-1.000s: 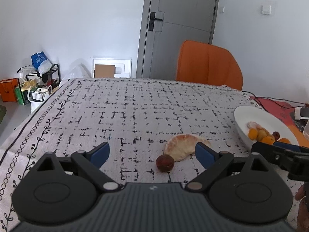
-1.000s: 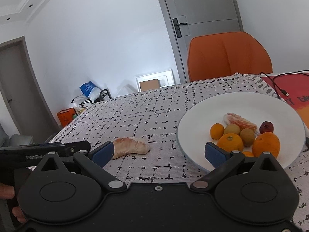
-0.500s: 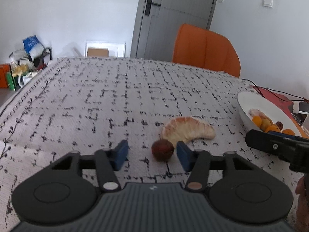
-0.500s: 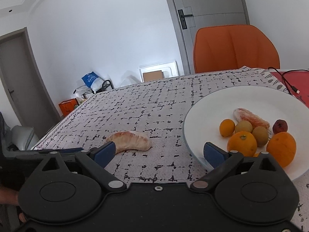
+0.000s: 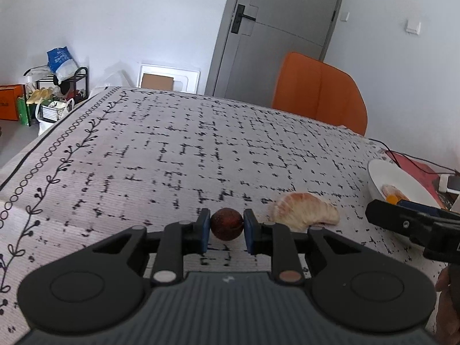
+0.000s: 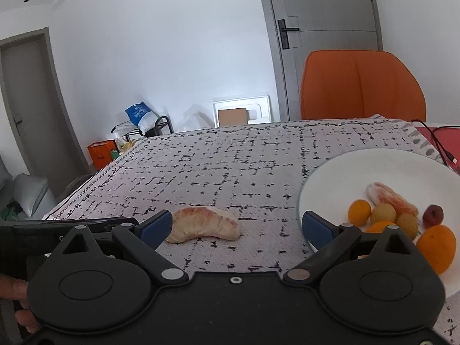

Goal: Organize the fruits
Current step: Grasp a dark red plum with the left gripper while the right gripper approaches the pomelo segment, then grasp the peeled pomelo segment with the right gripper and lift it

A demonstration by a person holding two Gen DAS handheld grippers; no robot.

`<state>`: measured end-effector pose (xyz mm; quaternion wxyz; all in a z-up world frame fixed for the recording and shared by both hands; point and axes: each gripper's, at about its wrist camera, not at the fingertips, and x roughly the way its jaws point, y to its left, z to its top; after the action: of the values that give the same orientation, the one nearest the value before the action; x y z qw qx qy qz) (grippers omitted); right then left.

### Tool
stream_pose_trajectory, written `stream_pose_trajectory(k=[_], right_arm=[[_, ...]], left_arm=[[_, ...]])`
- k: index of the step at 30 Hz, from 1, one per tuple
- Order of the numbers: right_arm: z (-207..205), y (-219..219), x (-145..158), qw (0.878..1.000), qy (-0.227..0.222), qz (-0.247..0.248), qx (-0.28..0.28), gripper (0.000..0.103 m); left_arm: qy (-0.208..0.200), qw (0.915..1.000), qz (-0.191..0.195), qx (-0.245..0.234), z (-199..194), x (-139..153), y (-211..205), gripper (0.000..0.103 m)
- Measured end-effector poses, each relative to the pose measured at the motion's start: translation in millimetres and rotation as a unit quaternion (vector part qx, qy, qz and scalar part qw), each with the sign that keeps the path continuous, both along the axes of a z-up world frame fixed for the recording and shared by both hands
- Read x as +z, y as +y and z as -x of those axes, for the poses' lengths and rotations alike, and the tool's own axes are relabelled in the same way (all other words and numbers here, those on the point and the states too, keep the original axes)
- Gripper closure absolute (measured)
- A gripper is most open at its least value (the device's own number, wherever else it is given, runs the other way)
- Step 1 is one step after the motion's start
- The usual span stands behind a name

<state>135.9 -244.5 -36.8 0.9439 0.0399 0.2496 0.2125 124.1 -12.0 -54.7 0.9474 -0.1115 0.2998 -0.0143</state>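
Note:
My left gripper (image 5: 226, 230) is shut on a small dark red round fruit (image 5: 226, 223), low over the patterned tablecloth. A peeled pomelo segment (image 5: 304, 212) lies just right of it; in the right wrist view this segment (image 6: 202, 223) lies between my open fingers, near the left one. My right gripper (image 6: 237, 227) is open and empty. The white plate (image 6: 359, 166) at the right holds several fruits: oranges (image 6: 435, 247), small yellow-green fruits (image 6: 383, 214), a pomelo segment (image 6: 391, 198) and a dark red fruit (image 6: 434, 214). The plate also shows in the left wrist view (image 5: 385, 175).
An orange chair (image 5: 319, 92) stands at the table's far side. Red cloth with cables (image 6: 440, 141) lies beyond the plate. The table's left edge (image 5: 17, 169) drops to a floor with a rack and bags (image 5: 54, 92). The right gripper's body (image 5: 411, 224) is at the right.
My left gripper closed from wide open onto the dark red fruit. My right gripper shifted left, bringing the pomelo segment between its fingers.

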Motion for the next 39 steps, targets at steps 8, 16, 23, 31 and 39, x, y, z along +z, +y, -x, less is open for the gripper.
stream_pose_trajectory(k=[8,16,23,31,39], right_arm=[[-8.0,27.0,-3.3,0.999,0.012,0.019,0.025,0.006],[-16.9,50.6,-15.3,0.998,0.038,0.041,0.031,0.004],[-26.7,69.1,-24.7,0.996,0.061,0.061,0.036,0.0],[-34.2,88.7,-28.8,0.992,0.058,0.103,0.035,0.0],[-31.5,89.5,-27.9,0.992,0.041,0.118,0.035,0.018]], left_arm=[[0.003,0.9999,0.008,0.011,3.8,-1.5,16.7,0.08],[0.003,0.9994,0.023,0.027,5.2,-5.1,34.9,0.08],[-0.006,0.9987,0.034,0.039,6.9,-4.6,42.1,0.08],[-0.014,0.9977,0.047,0.046,9.1,-7.4,48.7,0.08],[-0.017,0.9973,0.053,0.048,10.9,-6.4,51.8,0.08]])
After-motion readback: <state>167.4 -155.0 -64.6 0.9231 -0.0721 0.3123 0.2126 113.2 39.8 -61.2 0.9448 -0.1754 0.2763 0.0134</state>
